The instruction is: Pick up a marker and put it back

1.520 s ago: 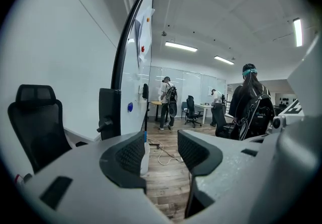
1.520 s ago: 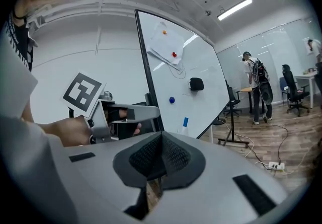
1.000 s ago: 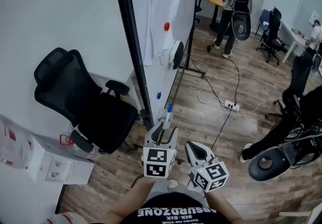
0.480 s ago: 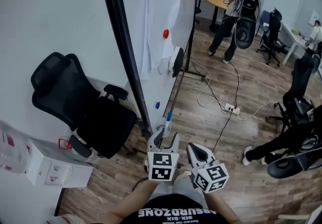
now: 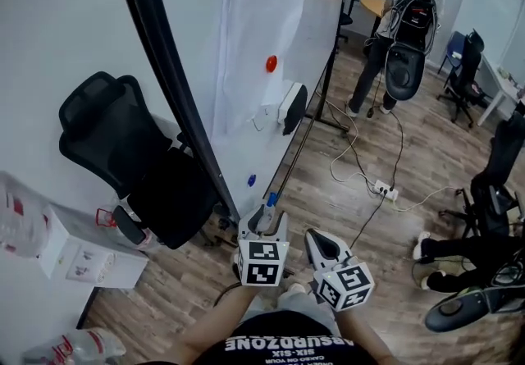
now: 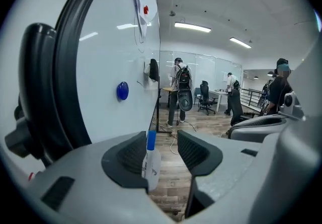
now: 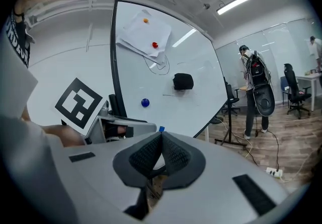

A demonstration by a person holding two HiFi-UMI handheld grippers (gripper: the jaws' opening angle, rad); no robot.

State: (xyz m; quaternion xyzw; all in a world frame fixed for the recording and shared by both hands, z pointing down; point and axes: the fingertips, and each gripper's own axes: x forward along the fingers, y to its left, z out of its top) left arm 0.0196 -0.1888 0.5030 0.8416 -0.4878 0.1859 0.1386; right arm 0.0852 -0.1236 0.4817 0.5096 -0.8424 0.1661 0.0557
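The marker [image 6: 150,162], white with a blue cap, stands between the jaws of your left gripper [image 6: 161,143], cap pointing away from you. It leans on the left-hand pad [image 6: 128,155], with a clear gap to the other pad, so the jaws are spread and not clamped on it. In the head view its cap pokes out just beyond that gripper, near the lower edge of the whiteboard [image 5: 246,68]. Your right gripper [image 7: 161,137] sits just beside it, pads pressed together with nothing between them. A blue magnet [image 6: 122,90] is on the board close ahead. To your left, past the black office chair [image 5: 123,158], a white box [image 5: 74,253] stands closed against the wall, its contents unseen.
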